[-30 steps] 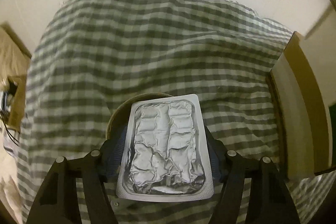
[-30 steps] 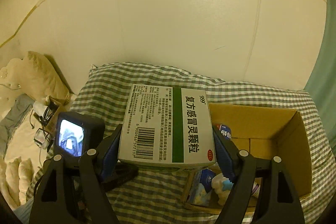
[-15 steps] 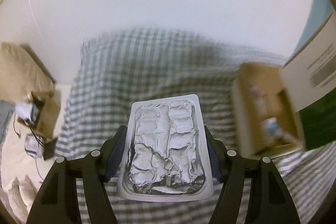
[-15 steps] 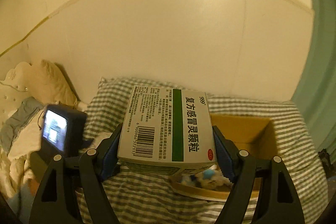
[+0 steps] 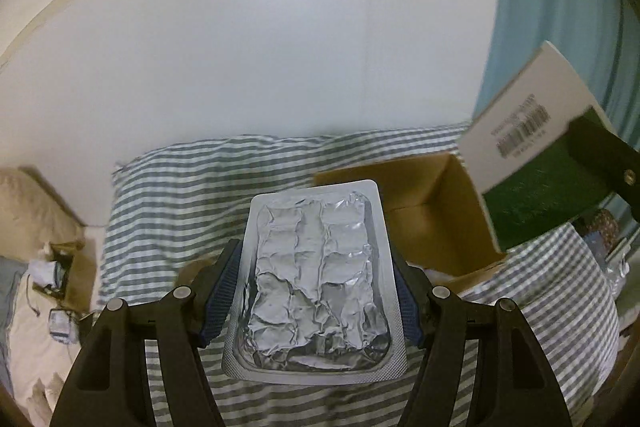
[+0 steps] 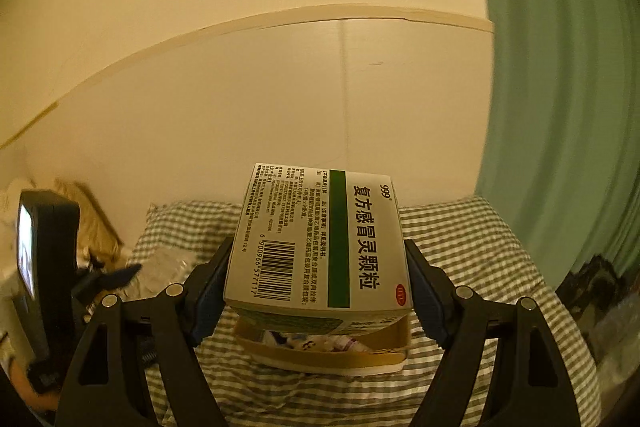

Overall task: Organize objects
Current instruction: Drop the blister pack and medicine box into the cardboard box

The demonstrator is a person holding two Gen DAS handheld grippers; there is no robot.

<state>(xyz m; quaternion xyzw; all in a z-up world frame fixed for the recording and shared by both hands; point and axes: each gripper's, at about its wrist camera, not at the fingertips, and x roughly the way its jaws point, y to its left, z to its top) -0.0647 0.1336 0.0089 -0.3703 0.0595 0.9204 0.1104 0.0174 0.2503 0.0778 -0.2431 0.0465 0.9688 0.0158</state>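
My left gripper (image 5: 314, 279) is shut on a silver foil blister pack (image 5: 316, 291), held flat above the checked bed cover (image 5: 180, 183). My right gripper (image 6: 318, 287) is shut on a white and green medicine box (image 6: 320, 239), held above an open cardboard box (image 6: 320, 355) with several small items inside. In the left wrist view the medicine box (image 5: 532, 151) and the right gripper's finger (image 5: 600, 159) show at the right edge, above the cardboard box (image 5: 432, 219).
A white wall stands behind the bed. A green curtain (image 6: 560, 107) hangs at the right. A beige pillow (image 5: 24, 211) and clutter (image 5: 52, 287) lie at the left. The left gripper's body with its lit screen (image 6: 36, 239) shows at the left of the right wrist view.
Both grippers have risen and tilted up, so more wall shows. The cardboard box has come into the left view, and now sits lower under the medicine box in the right view.
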